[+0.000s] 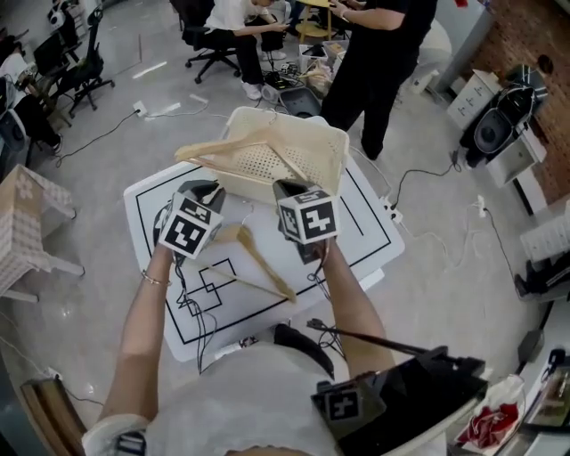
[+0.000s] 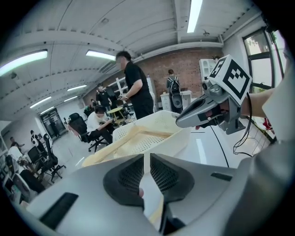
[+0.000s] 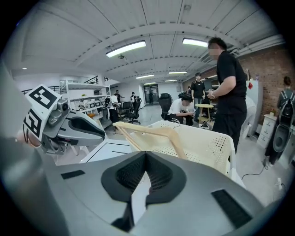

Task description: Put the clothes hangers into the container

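A cream perforated basket [image 1: 298, 135] [image 2: 177, 133] [image 3: 213, 144] stands at the far side of the white table [image 1: 361, 223]. One wooden hanger [image 1: 230, 151] [image 2: 120, 144] [image 3: 152, 131] rests across its rim, its left end jutting out over the side. A second wooden hanger [image 1: 264, 264] lies on the table, near the person. My left gripper [image 1: 207, 189] [image 2: 146, 155] hovers short of the basket, its jaws a narrow slit apart and pressing on nothing. My right gripper [image 1: 287, 187] [image 3: 146, 154] hovers beside it, shut and empty.
A person in black [image 1: 378, 53] stands just behind the basket; another sits further back [image 1: 236, 22]. A white lattice stool [image 1: 27, 223] is left of the table. Cables run over the floor at the right [image 1: 427, 178]. A black device with a marker [image 1: 392, 392] is at the lower right.
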Available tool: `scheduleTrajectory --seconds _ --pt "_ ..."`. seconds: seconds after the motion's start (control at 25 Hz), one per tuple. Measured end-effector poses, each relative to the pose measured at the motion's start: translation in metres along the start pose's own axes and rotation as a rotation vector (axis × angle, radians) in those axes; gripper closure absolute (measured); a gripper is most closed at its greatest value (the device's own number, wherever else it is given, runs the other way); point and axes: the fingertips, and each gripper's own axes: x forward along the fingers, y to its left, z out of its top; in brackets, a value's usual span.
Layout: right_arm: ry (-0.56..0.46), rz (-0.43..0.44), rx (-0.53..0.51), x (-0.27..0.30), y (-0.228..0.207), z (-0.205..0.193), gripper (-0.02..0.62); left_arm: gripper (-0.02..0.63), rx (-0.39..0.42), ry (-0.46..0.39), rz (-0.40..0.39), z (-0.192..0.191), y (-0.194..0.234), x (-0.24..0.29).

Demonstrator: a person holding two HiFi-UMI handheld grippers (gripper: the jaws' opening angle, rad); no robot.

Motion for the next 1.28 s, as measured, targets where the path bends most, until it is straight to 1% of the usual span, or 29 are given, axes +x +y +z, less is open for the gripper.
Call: scheduleTrajectory --seconds 0.2,0.36,0.56,0.68,0.8,0.92,1.28 --pt "-0.023 -0.074 0.017 -0.024 0.03 -0.018 0.578 0.578 -0.038 -0.08 0.034 -0.011 -0.02 -0.033" --pt "-0.054 -0.143 0.059 -0.037 0.046 -0.026 0.578 0.589 -0.097 -0.126 0.039 -0.019 -0.03 -0.048" --pt "-0.096 -0.239 0.156 -0.056 0.058 -0.045 0.578 0.594 -0.209 -0.163 0.02 -0.033 -0.047 -0.059" --pt "-0.097 -0.276 0.188 -0.064 0.061 -0.059 0.578 0.594 -0.279 -0.181 0.003 -0.039 -0.056 -0.06" --pt "-0.084 -0.286 0.196 -0.069 0.064 -0.072 0.578 0.595 -0.335 -0.194 -0.01 -0.042 -0.063 -0.06" --pt "-0.071 -0.289 0.199 -0.069 0.065 -0.08 0.578 0.595 -0.374 -0.198 -0.017 -0.044 -0.067 -0.058" --pt "-0.057 -0.288 0.195 -0.071 0.056 -0.079 0.578 0.595 -0.419 -0.198 -0.022 -0.039 -0.071 -0.046"
